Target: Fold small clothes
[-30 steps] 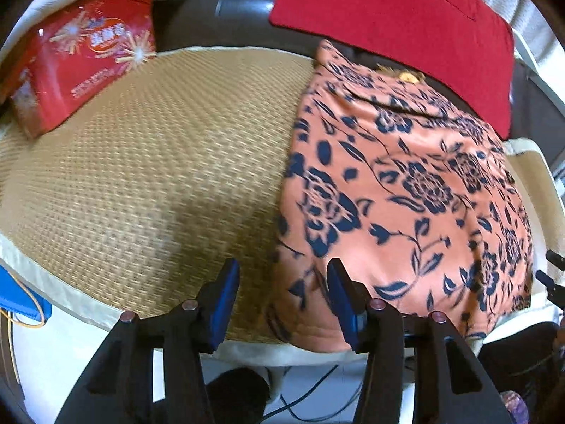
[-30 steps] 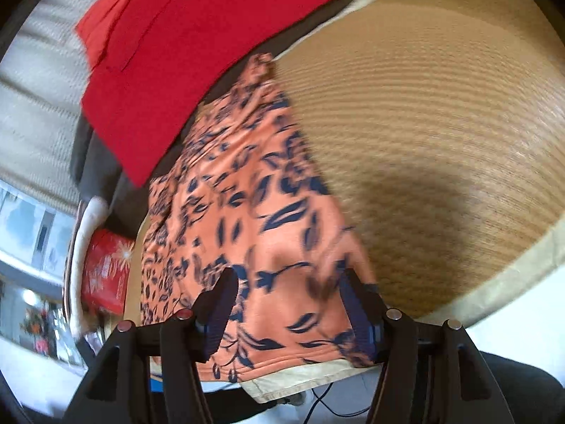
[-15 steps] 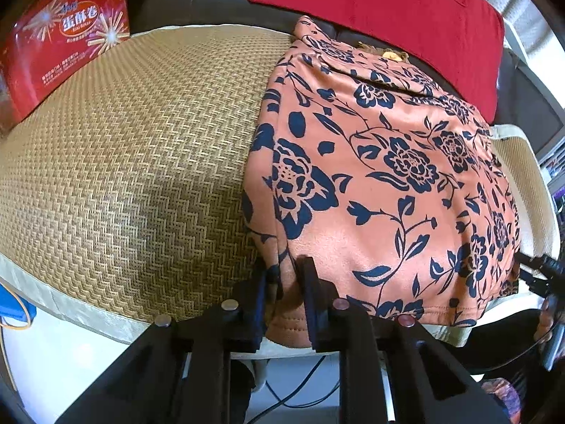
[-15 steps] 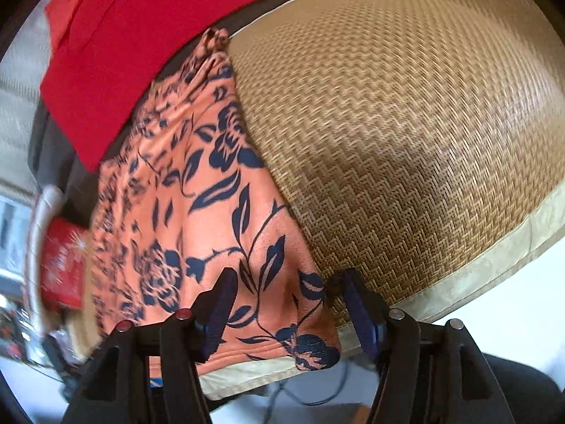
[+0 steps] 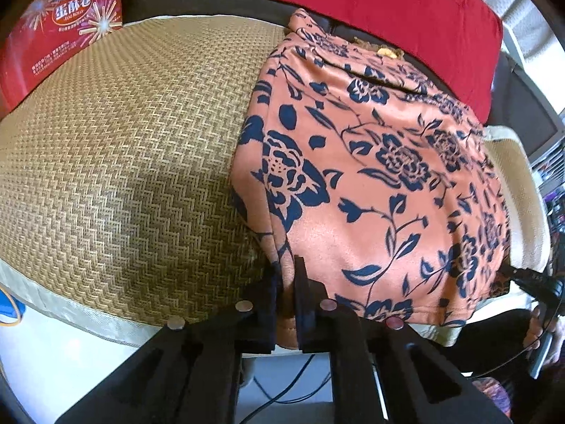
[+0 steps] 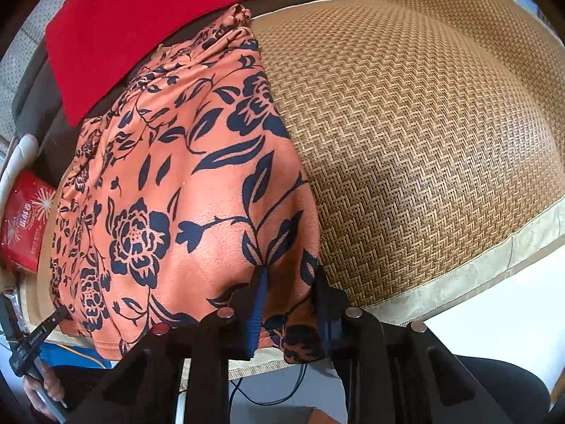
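- The left gripper (image 5: 287, 275) has its black fingers (image 5: 305, 293) pressed almost together on the near left corner of the orange garment with a dark blue flower print (image 5: 370, 176); a thin fold of its hem is pinched between them.
- The right gripper (image 6: 289, 304) has the garment's (image 6: 183, 176) near right corner between its fingers (image 6: 257, 304), one of them lined with a blue pad, and the cloth bunches up in the narrow gap; they are clamped on it.
- In the left wrist view the right gripper's black tip (image 5: 529, 277) shows at the garment's far side, and in the right wrist view the left gripper's tip (image 6: 49, 321) touches the opposite corner, with a person's hand (image 6: 42, 392) on the handle below it.
- The garment lies spread flat, its near hem along the front edge and its far end reaching the back edge.
- It rests on a tan woven mat with a zigzag weave and a pale cream fabric border (image 5: 123, 176), which covers the tabletop; bare mat (image 6: 423, 141) stretches away on both sides of the garment.
- A flat red cloth (image 5: 388, 10) lies behind the garment's far end on a dark surface, also seen in the right view (image 6: 159, 10).
- A red printed snack box with starburst graphics (image 5: 60, 28) stands at the mat's far left corner; the right view catches it too (image 6: 26, 219).
- Dark cables (image 6: 268, 392) hang below the front edge.
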Demonstrator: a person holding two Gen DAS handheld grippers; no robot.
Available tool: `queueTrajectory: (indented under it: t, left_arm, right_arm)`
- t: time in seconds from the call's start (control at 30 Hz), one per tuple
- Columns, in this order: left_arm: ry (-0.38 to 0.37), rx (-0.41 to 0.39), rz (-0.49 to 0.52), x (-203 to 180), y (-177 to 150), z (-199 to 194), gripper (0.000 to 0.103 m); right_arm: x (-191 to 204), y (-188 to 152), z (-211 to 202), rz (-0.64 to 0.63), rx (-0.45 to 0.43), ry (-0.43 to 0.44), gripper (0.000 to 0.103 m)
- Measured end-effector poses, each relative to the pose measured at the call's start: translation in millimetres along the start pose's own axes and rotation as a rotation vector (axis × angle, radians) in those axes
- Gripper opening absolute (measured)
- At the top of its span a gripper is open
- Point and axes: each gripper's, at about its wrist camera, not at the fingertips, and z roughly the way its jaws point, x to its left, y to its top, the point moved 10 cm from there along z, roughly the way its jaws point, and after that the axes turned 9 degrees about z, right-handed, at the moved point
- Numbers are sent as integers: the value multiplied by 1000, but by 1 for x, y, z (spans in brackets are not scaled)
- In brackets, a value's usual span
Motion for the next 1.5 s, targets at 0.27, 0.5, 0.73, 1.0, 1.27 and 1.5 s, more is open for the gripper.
queueTrajectory:
  t: [0.27,0.5,0.73,1.0,1.27,1.5]
  left_arm:
    - [-57,-130,-46,2,32,-31,6]
    - [-124,-213,-62,1,92,-57,6]
    - [-109,-216,13,-8,125,-67,6]
    - [-60,-194,-8,0,87,-50,7]
    - [39,-106,26,6,55,-35,54]
    - [51,-81,-37,27,42,-36,78]
  right_arm:
    - [18,34,-29,57,-4,185,10]
    - [37,88,-64,108,-22,343,7]
    - [51,132,-83,92,-71,297,7]
    - [8,49,-38,150,131,191,15]
    - [-10,12,-26,220,123,192,15]
    - [-2,34,-101,179,-216,389,70]
